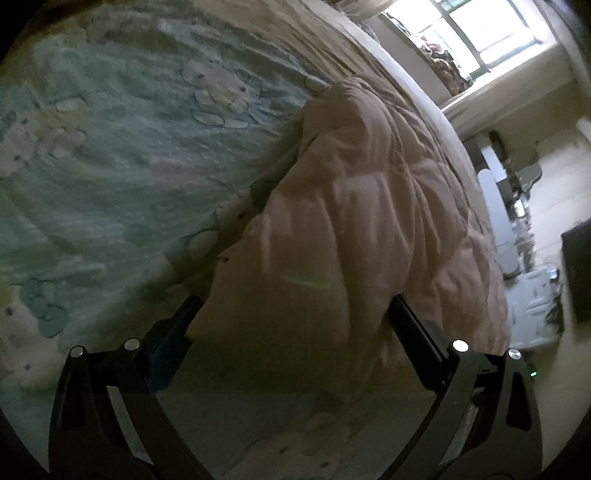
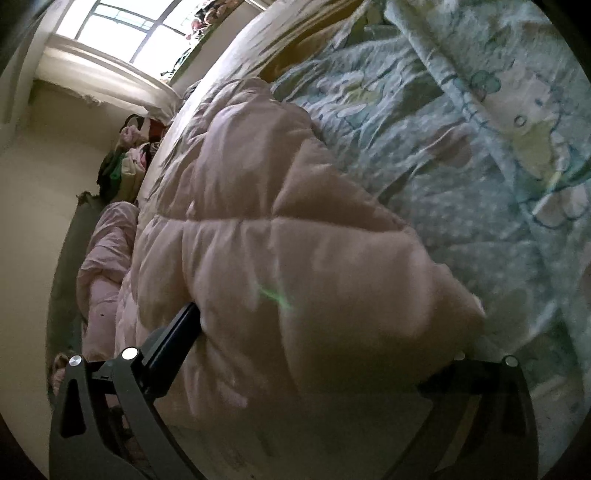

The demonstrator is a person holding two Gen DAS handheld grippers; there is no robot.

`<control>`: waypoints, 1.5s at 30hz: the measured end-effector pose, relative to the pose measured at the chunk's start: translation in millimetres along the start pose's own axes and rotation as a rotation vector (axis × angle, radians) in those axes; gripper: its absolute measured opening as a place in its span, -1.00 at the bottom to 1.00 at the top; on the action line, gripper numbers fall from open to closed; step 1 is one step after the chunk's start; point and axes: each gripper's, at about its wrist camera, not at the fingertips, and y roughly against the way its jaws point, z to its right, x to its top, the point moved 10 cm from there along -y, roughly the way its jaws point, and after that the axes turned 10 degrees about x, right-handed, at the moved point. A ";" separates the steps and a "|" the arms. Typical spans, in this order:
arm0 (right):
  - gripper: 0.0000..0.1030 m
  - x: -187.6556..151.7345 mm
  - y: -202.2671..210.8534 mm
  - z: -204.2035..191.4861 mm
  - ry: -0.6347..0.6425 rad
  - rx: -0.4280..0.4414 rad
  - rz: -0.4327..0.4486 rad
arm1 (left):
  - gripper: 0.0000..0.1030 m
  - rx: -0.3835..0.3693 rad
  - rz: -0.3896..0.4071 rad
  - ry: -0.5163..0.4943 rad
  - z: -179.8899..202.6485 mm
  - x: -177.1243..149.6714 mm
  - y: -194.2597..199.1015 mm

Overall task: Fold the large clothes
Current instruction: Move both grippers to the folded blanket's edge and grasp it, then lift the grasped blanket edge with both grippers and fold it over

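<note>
A bulky pink quilted garment (image 1: 351,192) lies bunched along the edge of a bed, on a blue-green cartoon-print sheet (image 1: 110,147). My left gripper (image 1: 295,306) stands open, its black fingers wide apart with a thick fold of the garment bulging between them. In the right wrist view the same pink garment (image 2: 258,184) fills the middle, beside the printed sheet (image 2: 461,166). My right gripper (image 2: 325,332) is also open and wide. Its left finger (image 2: 177,339) presses against the fabric, and the padding hides the right fingertip.
A bright window (image 1: 491,33) is at the far end of the room; it also shows as the window (image 2: 122,29). Another pink bundle (image 2: 107,251) and a pile of clothes (image 2: 129,155) lie off the bed edge. White furniture (image 1: 495,206) and a dark box (image 1: 578,273) stand on the floor.
</note>
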 end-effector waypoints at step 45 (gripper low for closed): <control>-0.42 -15.2 -29.8 -97.7 0.780 -0.415 0.100 | -0.40 0.093 0.250 -0.332 75.8 21.8 16.3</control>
